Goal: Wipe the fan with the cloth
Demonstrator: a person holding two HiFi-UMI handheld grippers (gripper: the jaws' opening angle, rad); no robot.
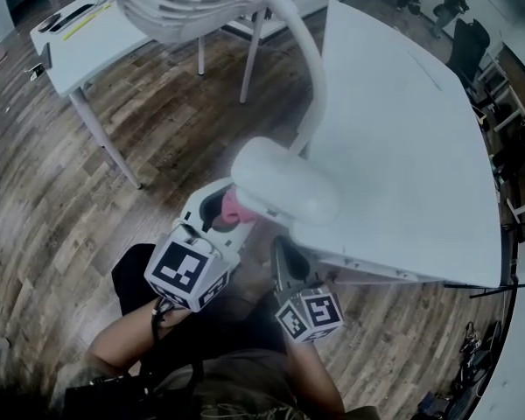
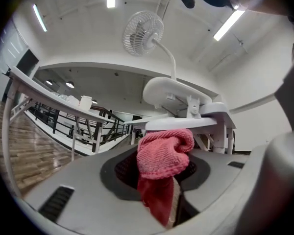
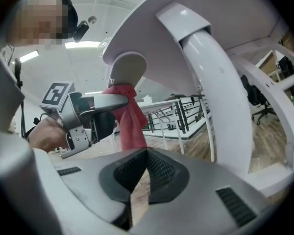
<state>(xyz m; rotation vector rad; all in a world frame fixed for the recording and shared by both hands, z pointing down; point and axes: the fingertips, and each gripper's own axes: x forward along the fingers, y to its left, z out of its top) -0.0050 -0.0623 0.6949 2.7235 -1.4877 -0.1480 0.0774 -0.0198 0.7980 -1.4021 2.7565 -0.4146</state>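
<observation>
Across the right half of the head view a white table (image 1: pixel 402 147) is spread, and its near edge and pointed corner are met just ahead of the grippers. Wooden floor (image 1: pixel 44 208) is left open to the left, broken only by the legs of a second white table (image 1: pixel 74 38) farther off. The fan (image 1: pixel 284 182) is seated at the table's near-left edge, and its curved neck is carried up to the grille head at the top of the frame. The left gripper (image 1: pixel 219 215) is held level at the fan's base. Its jaws are clamped on the bunched pink cloth (image 1: pixel 234 206), which is set against the base's near end. The right gripper (image 1: pixel 285 256) is placed just beside it, below the table edge, with jaws together and nothing between them.
</observation>
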